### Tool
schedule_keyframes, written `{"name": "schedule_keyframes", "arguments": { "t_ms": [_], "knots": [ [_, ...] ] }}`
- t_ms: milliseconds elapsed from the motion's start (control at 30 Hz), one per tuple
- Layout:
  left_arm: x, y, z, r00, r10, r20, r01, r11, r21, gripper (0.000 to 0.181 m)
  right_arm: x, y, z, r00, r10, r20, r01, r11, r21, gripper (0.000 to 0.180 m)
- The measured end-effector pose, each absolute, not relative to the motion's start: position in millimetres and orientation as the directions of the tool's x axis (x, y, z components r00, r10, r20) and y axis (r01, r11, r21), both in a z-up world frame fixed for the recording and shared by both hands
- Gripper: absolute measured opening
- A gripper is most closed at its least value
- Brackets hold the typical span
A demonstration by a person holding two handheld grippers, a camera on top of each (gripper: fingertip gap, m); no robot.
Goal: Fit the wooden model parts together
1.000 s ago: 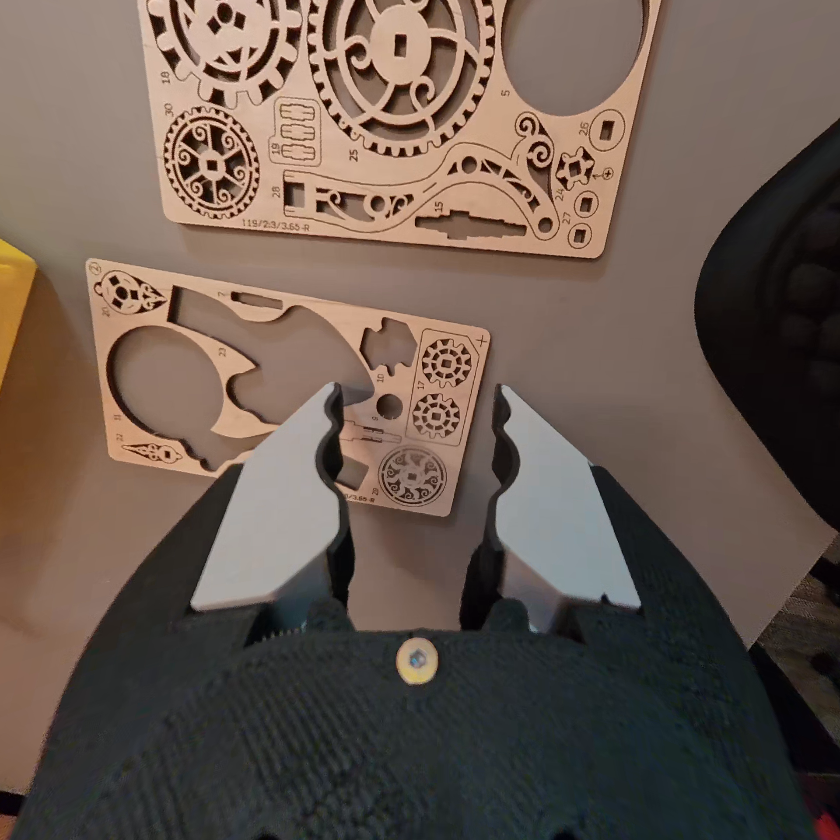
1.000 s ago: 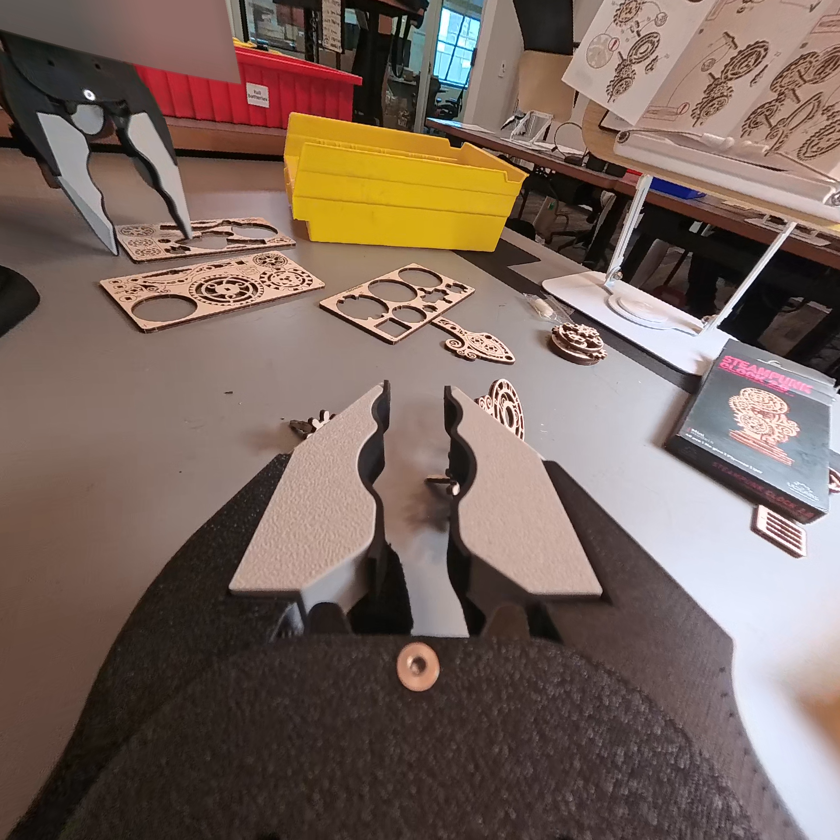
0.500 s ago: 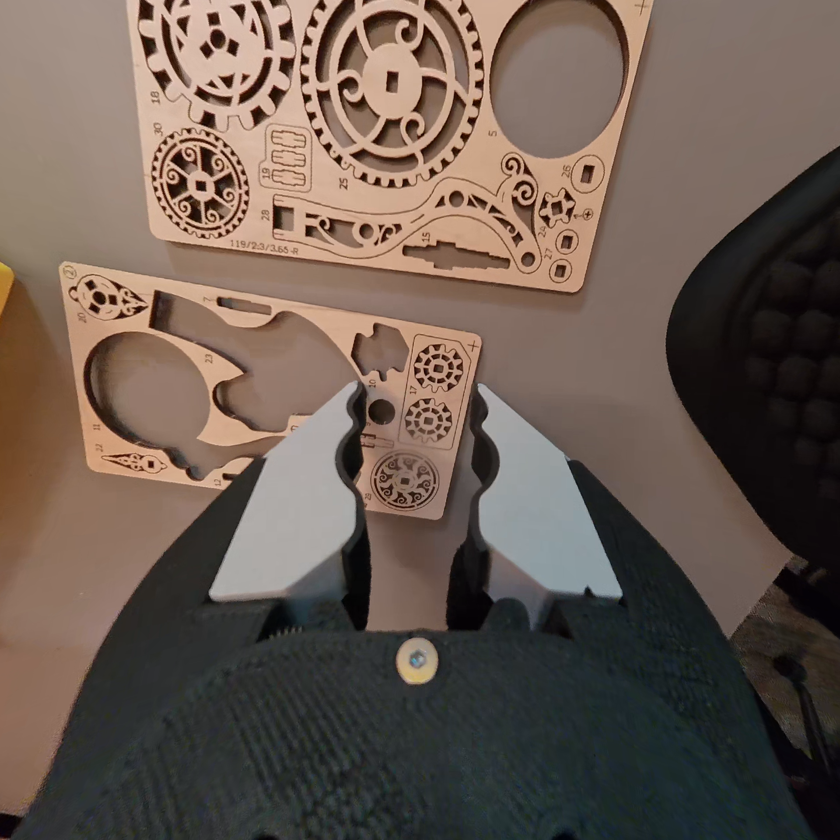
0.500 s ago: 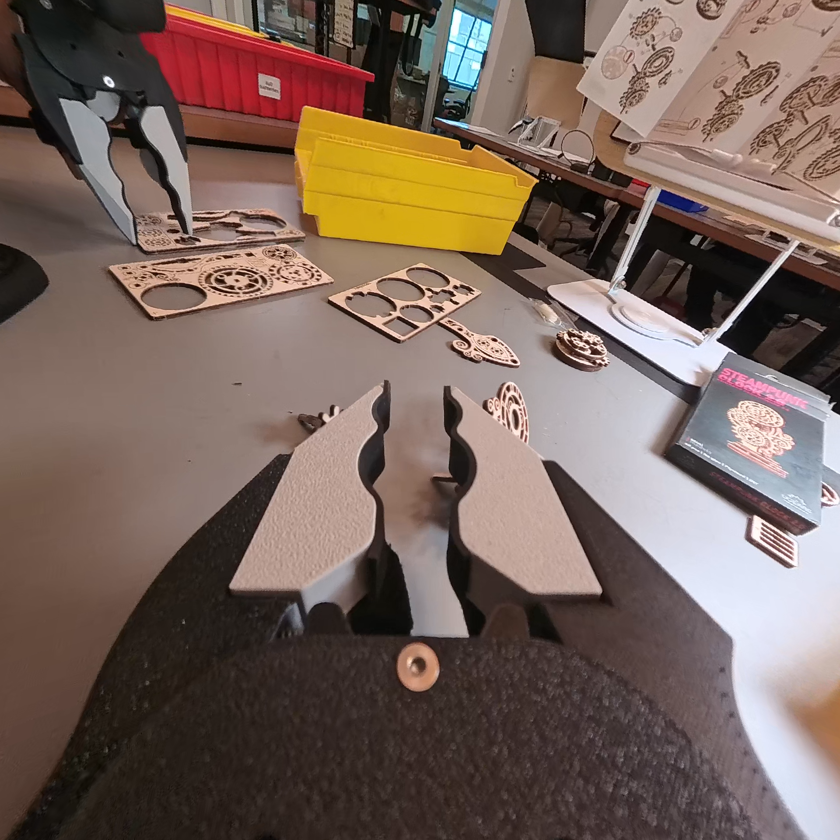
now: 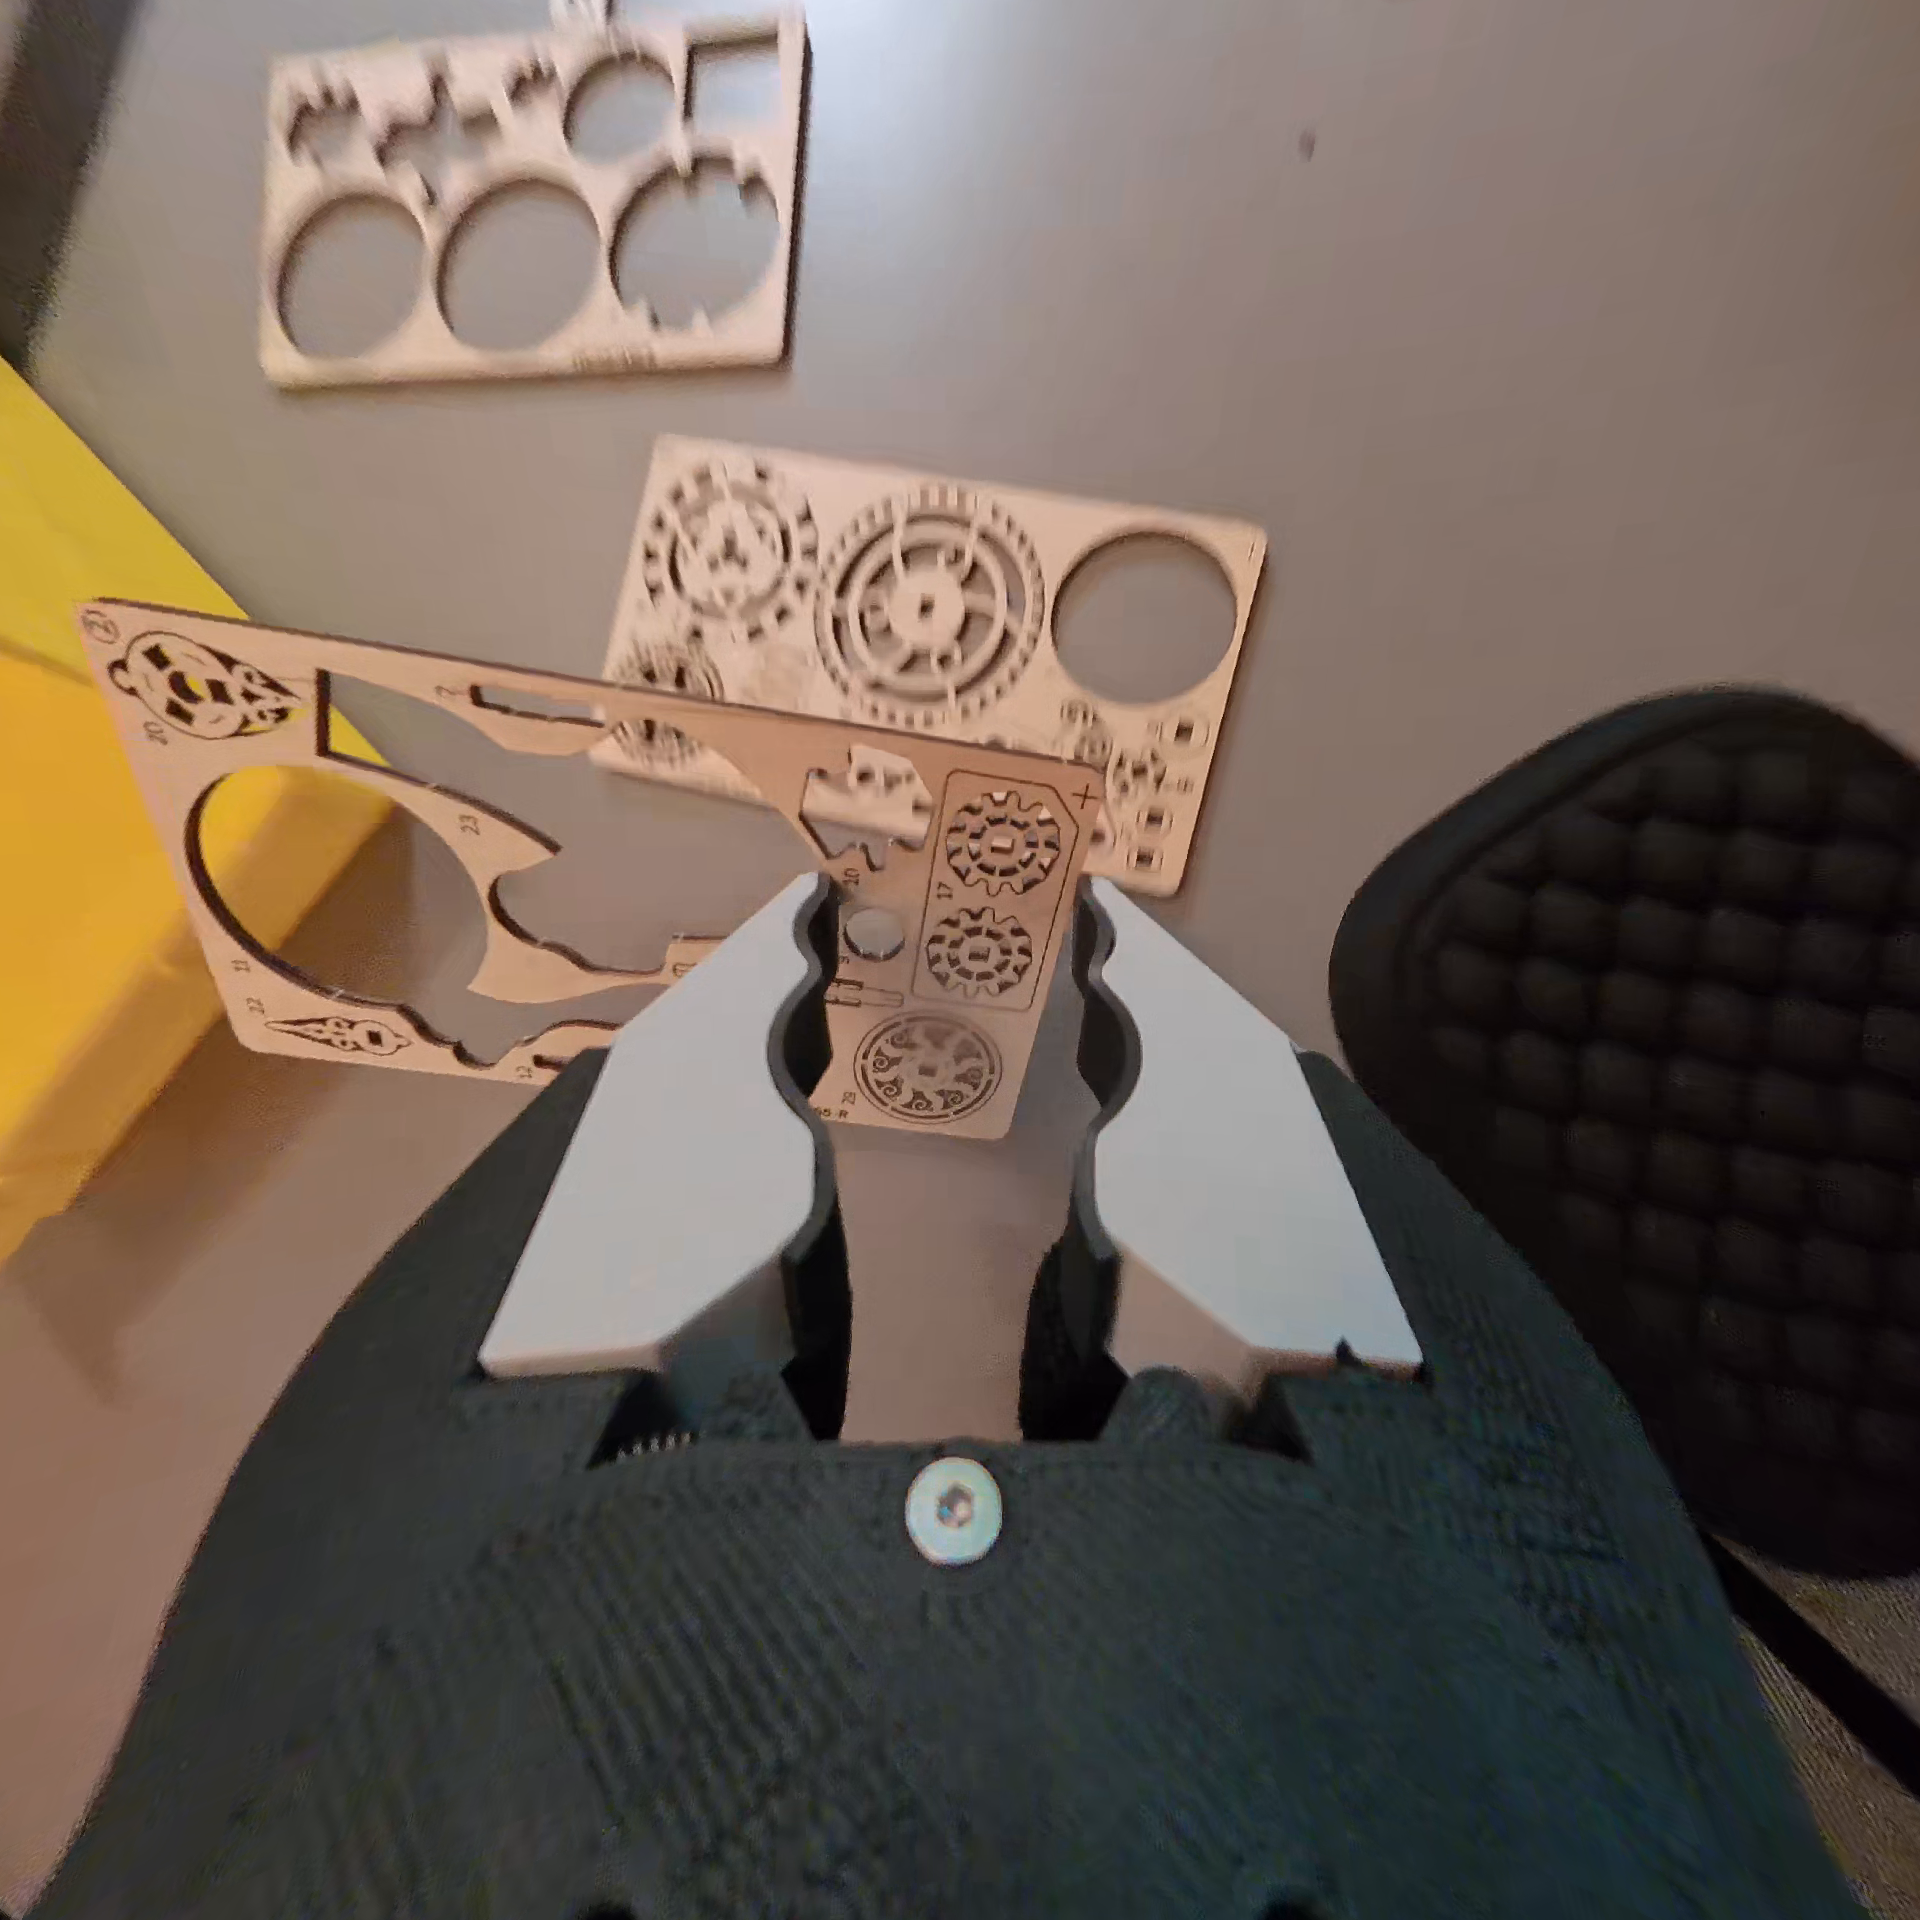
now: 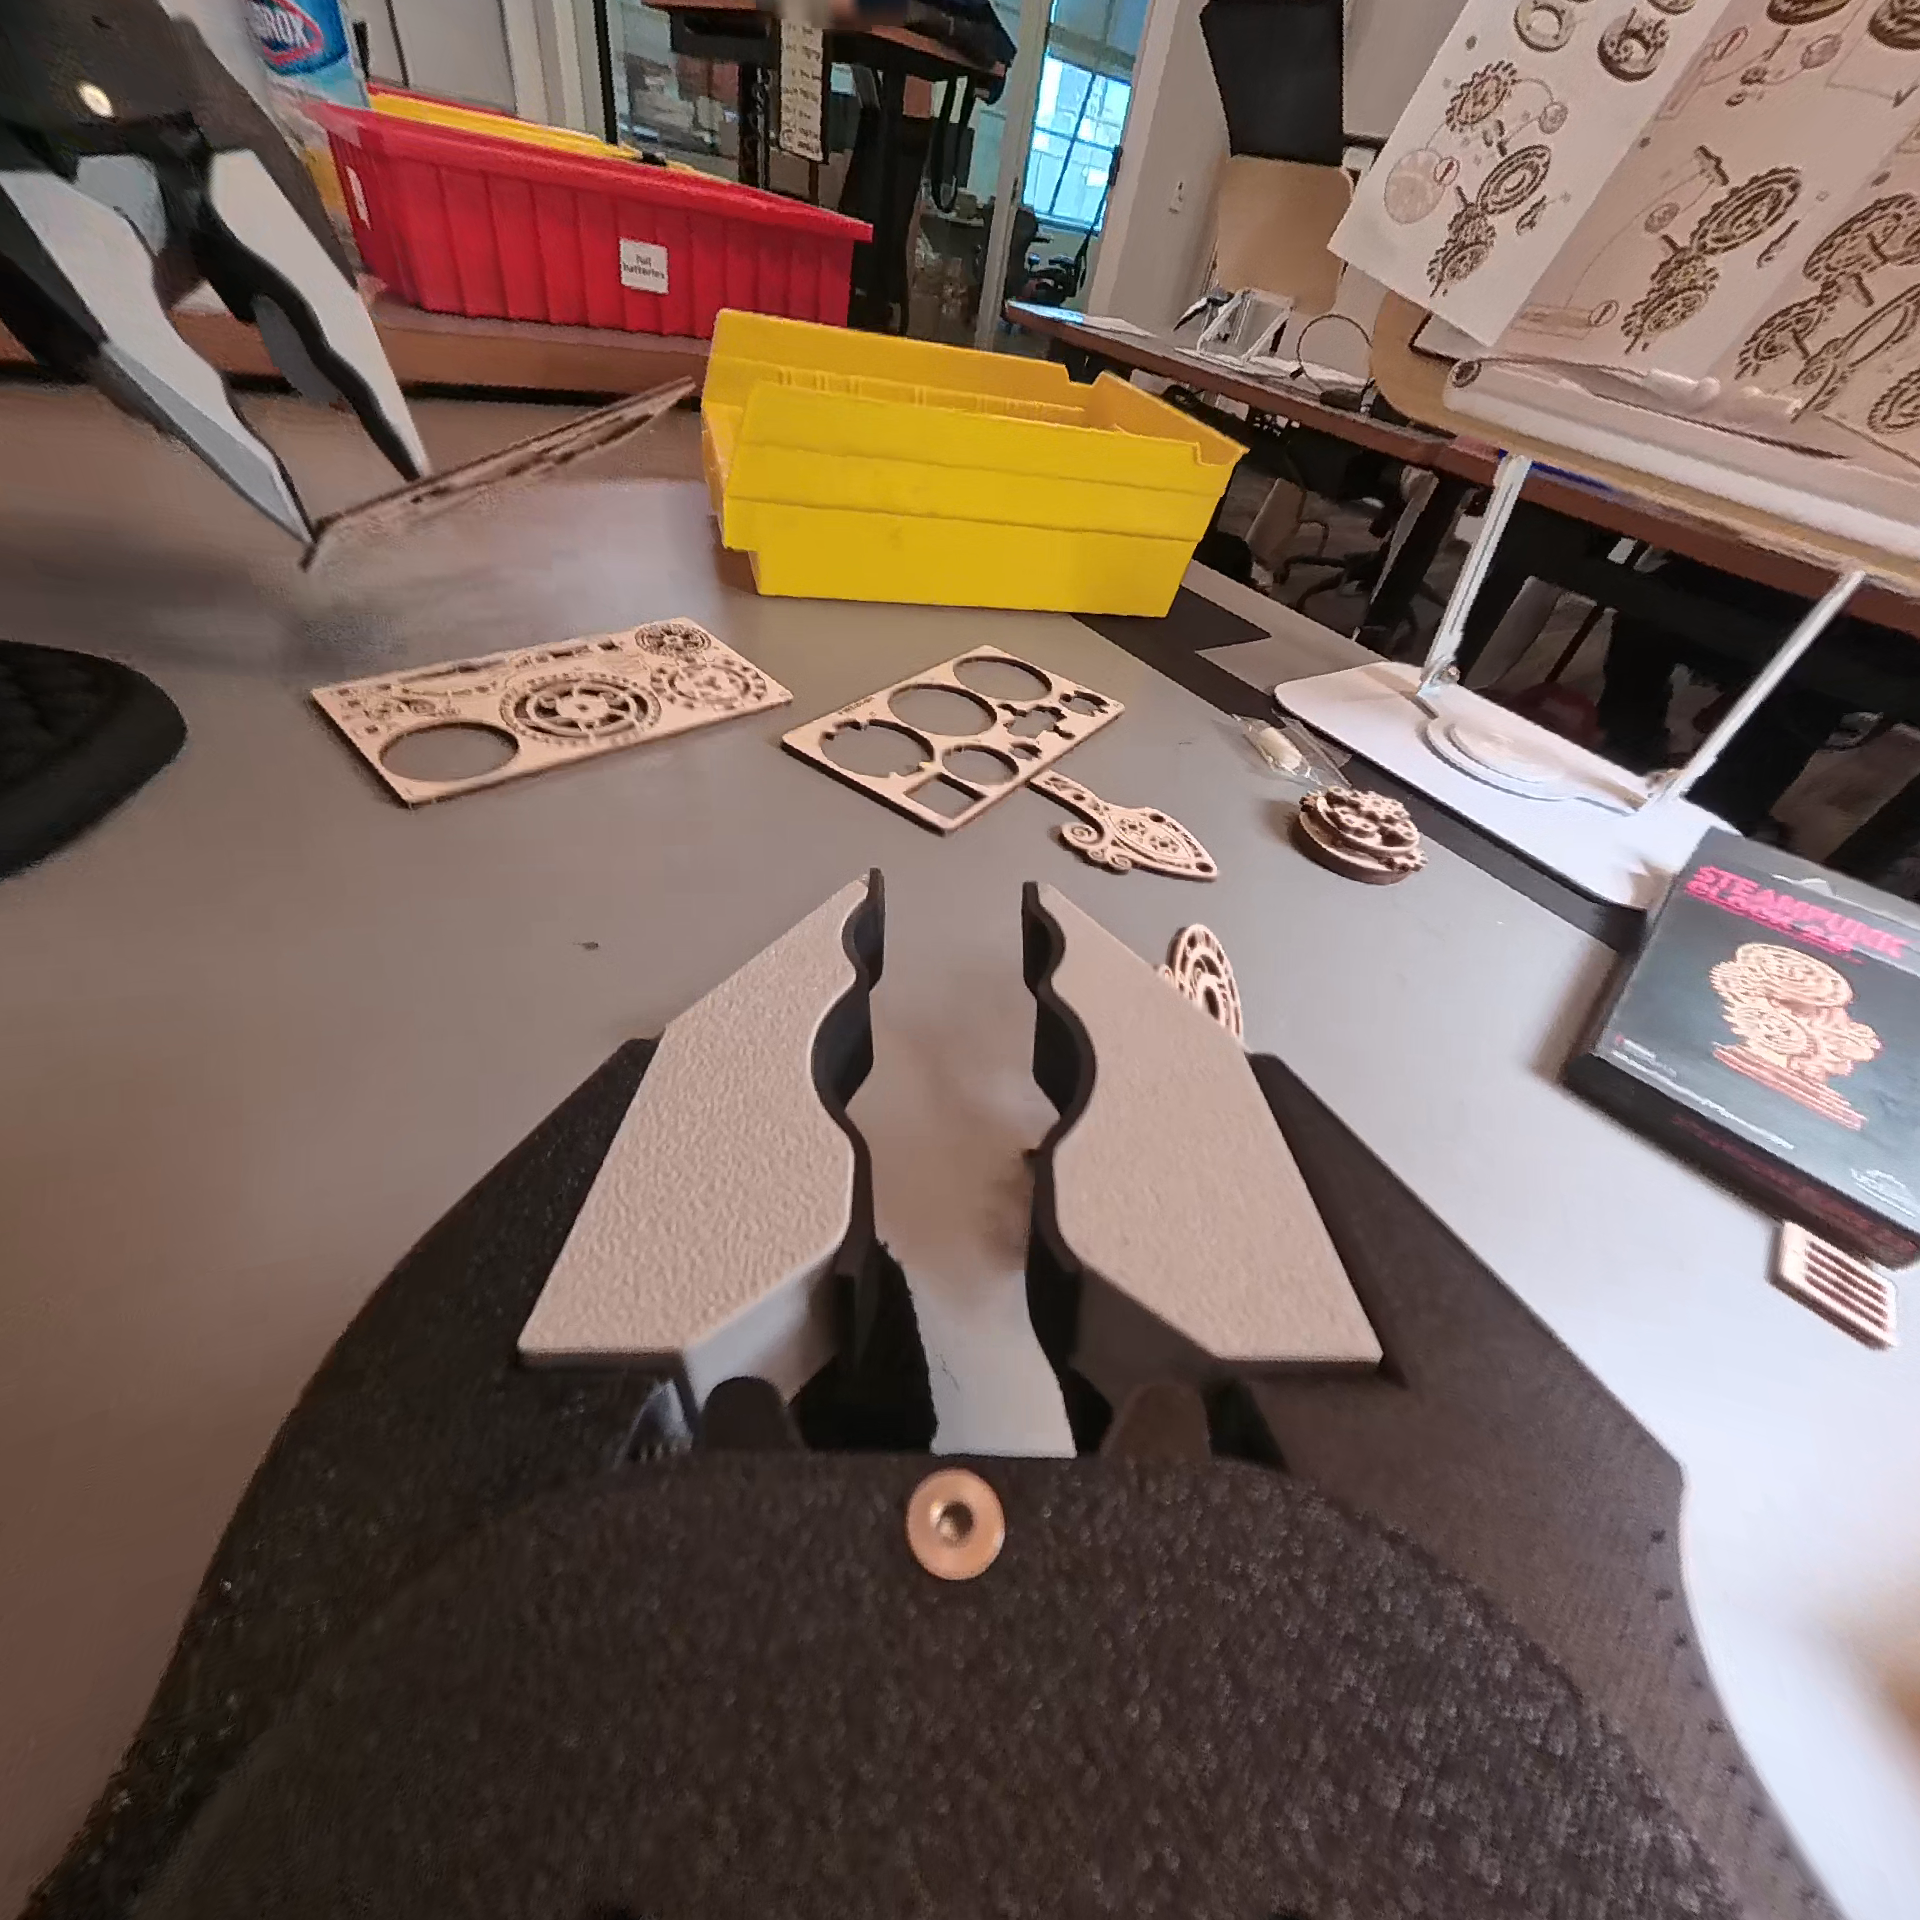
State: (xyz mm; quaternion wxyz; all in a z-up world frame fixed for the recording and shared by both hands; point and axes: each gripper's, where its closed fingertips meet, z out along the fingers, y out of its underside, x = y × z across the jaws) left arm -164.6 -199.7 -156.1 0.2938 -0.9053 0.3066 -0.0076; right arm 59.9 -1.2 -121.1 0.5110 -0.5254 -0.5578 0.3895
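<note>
My left gripper (image 5: 956,904) is shut on the right end of a thin wooden parts sheet (image 5: 436,831) with small gears in it, and holds it tilted above the grey table (image 5: 1351,312). In the right wrist view the same gripper (image 6: 358,499) shows at the far left with the sheet (image 6: 520,457) edge-on. My right gripper (image 6: 951,904) hovers low over the table with its jaws a little apart and nothing clearly held. A wooden gear disc (image 6: 1205,977) stands just right of it. A gear sheet (image 6: 551,707) and a punched-out sheet (image 6: 945,727) lie farther off.
A yellow bin (image 6: 956,488) and a red bin (image 6: 582,239) stand at the back. A black pad (image 5: 1662,1091) lies right of the left gripper. An ornate wooden piece (image 6: 1132,831), an assembled gear cluster (image 6: 1356,821), a dark box (image 6: 1766,1049) and a white stand base (image 6: 1455,727) lie on the right. My hands' fingertips stand some 30 cm from each other.
My left gripper closed on the small-gear sheet and lifted it off the table, tilting it. My right gripper has hardly moved.
</note>
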Motion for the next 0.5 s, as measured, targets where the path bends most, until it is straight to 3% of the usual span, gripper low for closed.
{"name": "schedule_keyframes", "arguments": {
  "t_ms": [267,500],
  "knots": [
    [-89.2,-114.7,-107.8,0.772,-0.582,-0.254,-0.535,-0.38,-0.755,0.044,19.7,-27.1,-86.3,-0.079,0.985,-0.151,0.177,-0.135,-0.975,0.03],
    [-23.0,-50.5,-100.9,0.708,-0.618,-0.342,-0.581,-0.234,-0.779,0.044,-8.7,-30.8,-75.7,-0.158,0.874,-0.46,0.154,-0.438,-0.886,0.036]
  ]
}}
